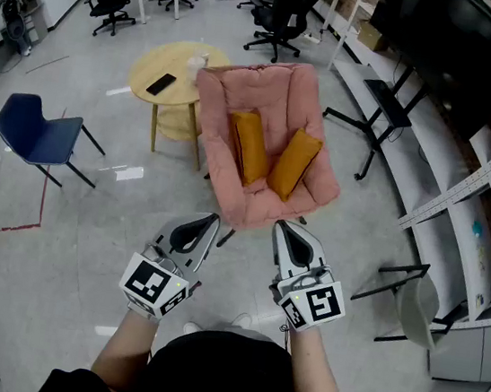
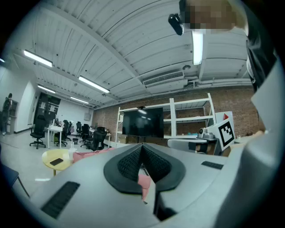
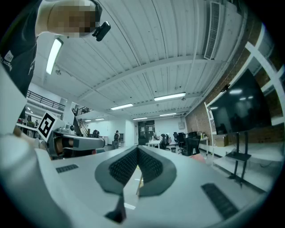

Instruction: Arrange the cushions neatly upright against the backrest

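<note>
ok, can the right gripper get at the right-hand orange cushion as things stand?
Probably yes. Nothing stands between the right gripper and the right-hand orange cushion, which leans exposed in the pink armchair. The gripper is shut and short of the chair, so it must open and move in.

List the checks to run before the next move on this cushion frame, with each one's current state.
1. Left gripper empty, jaws shut: ok.
2. Right gripper empty, jaws shut: ok.
3. Both grippers clear of the armchair: ok.
4. Left cushion standing against the backrest: ok.
5. Right cushion straight: not ok, it slants toward the other's base.
6. Cushions touching each other: cannot tell.
</note>
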Demonstrator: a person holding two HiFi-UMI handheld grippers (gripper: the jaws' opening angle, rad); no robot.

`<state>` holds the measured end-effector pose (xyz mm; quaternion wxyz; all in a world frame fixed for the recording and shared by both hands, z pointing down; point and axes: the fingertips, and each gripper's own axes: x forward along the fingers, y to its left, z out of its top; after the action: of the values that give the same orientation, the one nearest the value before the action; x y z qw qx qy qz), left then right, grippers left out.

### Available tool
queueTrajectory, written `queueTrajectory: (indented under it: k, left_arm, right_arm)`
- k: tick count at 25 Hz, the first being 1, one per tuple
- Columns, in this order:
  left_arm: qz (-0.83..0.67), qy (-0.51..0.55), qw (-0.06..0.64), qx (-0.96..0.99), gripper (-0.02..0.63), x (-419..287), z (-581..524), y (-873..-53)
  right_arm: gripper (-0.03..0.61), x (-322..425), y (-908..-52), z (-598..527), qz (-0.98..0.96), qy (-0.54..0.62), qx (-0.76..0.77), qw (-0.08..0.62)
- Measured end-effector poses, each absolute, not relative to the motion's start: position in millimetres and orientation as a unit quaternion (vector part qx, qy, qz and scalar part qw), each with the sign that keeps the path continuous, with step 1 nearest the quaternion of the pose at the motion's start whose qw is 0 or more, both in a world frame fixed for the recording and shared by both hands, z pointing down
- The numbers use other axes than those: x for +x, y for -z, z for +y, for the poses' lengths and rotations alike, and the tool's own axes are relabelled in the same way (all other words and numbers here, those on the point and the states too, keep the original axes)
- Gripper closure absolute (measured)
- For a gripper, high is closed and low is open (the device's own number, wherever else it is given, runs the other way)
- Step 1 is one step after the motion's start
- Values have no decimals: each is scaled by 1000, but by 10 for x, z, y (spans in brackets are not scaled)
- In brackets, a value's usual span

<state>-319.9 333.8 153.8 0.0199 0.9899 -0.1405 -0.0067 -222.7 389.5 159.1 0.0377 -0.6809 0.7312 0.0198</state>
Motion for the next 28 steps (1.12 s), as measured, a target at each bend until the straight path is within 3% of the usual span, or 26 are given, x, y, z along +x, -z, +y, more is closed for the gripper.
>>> queueTrajectory:
  k: [28]
  left_arm:
    - [-169,-24,21,985,601,-1977,3536,-1851]
  right_arm:
    - [566,-709,-1910,4331,719,34,-688,94]
